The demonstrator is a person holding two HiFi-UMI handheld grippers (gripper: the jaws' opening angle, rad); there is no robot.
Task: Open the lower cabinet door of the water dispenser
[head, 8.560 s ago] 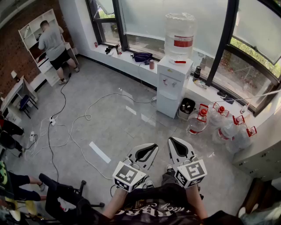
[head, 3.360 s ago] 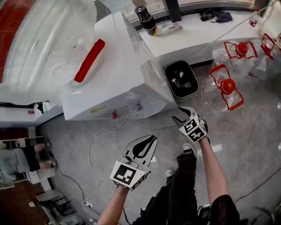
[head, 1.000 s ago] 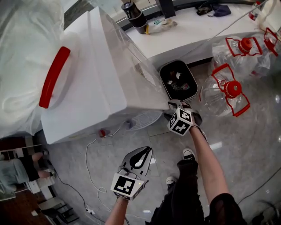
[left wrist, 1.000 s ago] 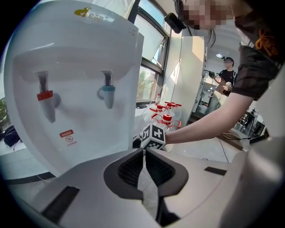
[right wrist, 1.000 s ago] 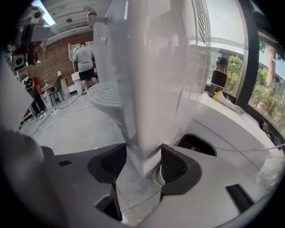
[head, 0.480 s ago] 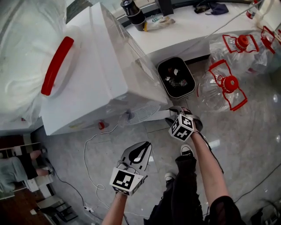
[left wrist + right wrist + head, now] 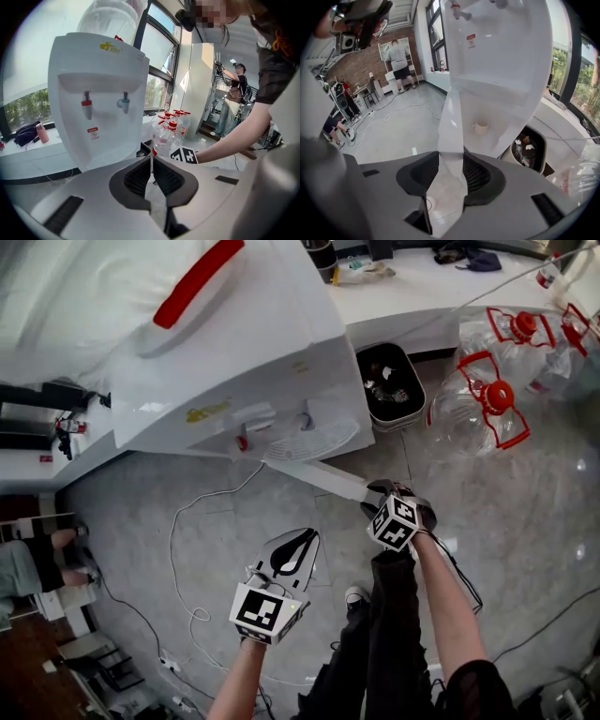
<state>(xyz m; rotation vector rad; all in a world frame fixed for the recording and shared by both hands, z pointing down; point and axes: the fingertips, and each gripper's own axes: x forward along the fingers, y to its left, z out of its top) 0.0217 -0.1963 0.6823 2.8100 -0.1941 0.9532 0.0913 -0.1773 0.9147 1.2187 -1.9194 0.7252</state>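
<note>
Head view: the door (image 7: 323, 479) now stands out from the base of the dispenser (image 7: 244, 352) as a white slab seen edge-on. Half a second ago it lay almost flush under the front, so it has swung well out. The right gripper (image 7: 380, 491) has come away from the dispenser corner with it, toward the person. Its jaws have just been closing and now pinch the door's free edge, which fills the gap between the pads in the right gripper view. That view also looks into the opened cabinet, where a cup (image 7: 480, 127) sits on the shelf. Judged from this, the task is mostly done: the door is clearly open, and only a wider swing and the release look left. The door is hinged low on the dispenser front, below the drip tray. From there its top edge runs down-right in the head view to the right gripper, so the free edge points at the person. The panel stands upright, and its long axis looks vertical, rising from the jaws in the right gripper view. The left gripper (image 7: 305, 538) hangs over the floor well clear of the door, jaws pressed together on nothing.
</note>
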